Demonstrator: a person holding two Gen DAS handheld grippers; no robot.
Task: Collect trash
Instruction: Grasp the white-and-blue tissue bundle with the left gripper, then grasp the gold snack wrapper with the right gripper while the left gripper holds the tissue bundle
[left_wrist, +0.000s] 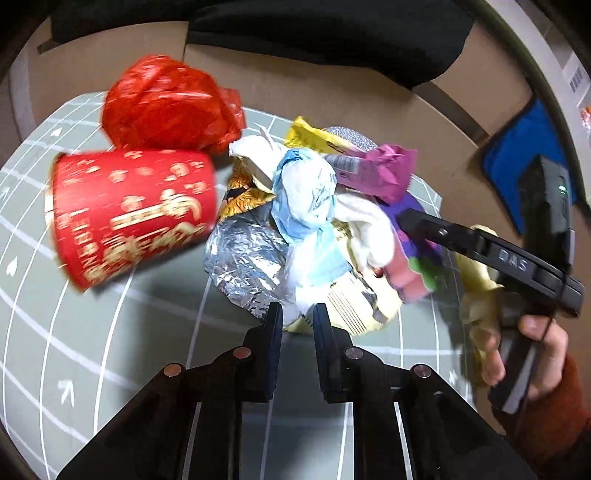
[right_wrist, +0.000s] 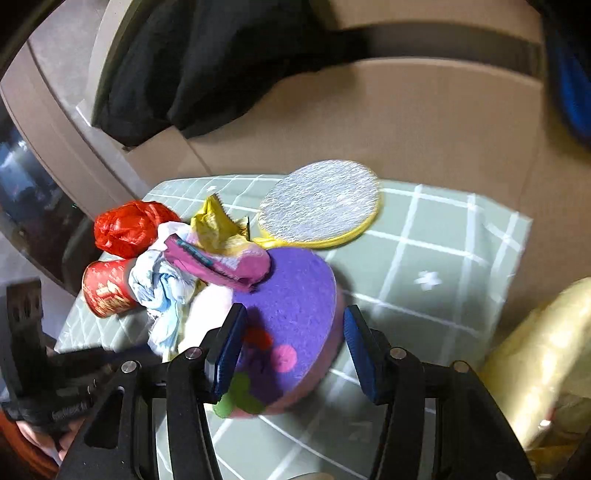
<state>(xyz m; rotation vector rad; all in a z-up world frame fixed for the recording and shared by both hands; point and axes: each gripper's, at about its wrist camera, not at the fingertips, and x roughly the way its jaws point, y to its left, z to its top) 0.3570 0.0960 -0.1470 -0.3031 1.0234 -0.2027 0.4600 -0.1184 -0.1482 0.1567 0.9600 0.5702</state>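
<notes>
We saw a heap of trash piled on a green grid-lined mat (left_wrist: 122, 332) as two hand-held grippers hung over it from opposite sides. The left gripper (left_wrist: 297, 321) pointed down at the near edge of the pile, its jaws drawn close with only a narrow gap; a bit of pale wrapper showed in that gap, but we could not tell whether the pads pressed on it. Just ahead of its tips lay crumpled foil (left_wrist: 243, 266) and a light blue bag (left_wrist: 306, 199). Farther ahead and to its left, a red paper cup (left_wrist: 133, 214) lay on its side, a red plastic bag (left_wrist: 166, 99) bunched behind it. To its right, a hand (left_wrist: 524, 354) in a rust-coloured sleeve gripped the other tool.

The right gripper (right_wrist: 295, 343) stood with its blue pads well apart, straddling a purple round sponge (right_wrist: 295, 291) without touching it. Ahead of that sponge a round yellow-rimmed pad (right_wrist: 321, 206) lay flat on the mat. To the gripper's left ahead, a pink wrapper (right_wrist: 218, 262) and a yellow wrapper (right_wrist: 214, 225) topped the pile.
</notes>
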